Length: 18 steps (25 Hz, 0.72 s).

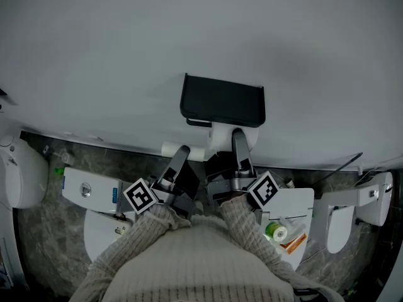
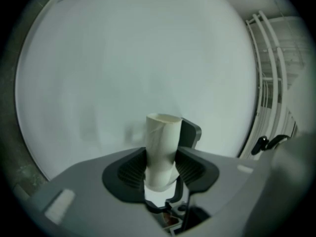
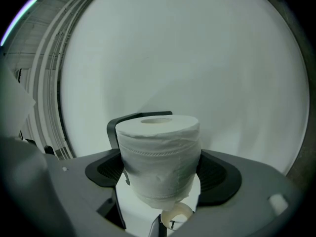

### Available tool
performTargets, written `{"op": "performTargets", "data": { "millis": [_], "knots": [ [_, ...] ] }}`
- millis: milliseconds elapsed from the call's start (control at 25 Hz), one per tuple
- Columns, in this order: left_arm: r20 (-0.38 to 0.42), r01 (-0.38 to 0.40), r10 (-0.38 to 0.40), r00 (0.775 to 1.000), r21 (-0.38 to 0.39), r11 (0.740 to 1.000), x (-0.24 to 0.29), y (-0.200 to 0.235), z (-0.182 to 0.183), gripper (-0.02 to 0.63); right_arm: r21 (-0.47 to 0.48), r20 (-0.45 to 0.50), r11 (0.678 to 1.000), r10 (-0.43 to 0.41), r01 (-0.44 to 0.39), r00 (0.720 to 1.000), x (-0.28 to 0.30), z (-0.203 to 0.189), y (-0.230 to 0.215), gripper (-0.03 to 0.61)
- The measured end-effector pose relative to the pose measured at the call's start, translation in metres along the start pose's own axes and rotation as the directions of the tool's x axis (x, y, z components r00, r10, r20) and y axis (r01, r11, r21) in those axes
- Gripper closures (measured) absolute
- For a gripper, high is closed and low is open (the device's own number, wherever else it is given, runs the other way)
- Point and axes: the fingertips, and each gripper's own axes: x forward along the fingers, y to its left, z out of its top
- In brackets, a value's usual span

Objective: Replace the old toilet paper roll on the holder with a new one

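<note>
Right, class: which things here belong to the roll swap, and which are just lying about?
Job: holder; tube, held in left gripper; new roll, held in right gripper.
Lying about: white box; green tape; white fixture.

Head view: new roll mostly tucked behind right gripper, and holder bottom edge is covered too. Left gripper view: cardboard tube lower end lost btwn jaws. Right gripper view: dark rim behind roll, can't ID. Green/orange bits at right, too small to tell.
</note>
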Motion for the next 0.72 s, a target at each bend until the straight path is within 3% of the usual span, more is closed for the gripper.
{"op": "performTargets", "data": {
  "millis": [720],
  "knots": [
    [0.078,0.003,-0.006,0.997,0.041,0.999,-0.02,-0.014,0.011,0.442,0.061,-0.104,0.998,0.039,-0.033,0.994,0.01,-0.029,0.004,0.132]
  ]
}}
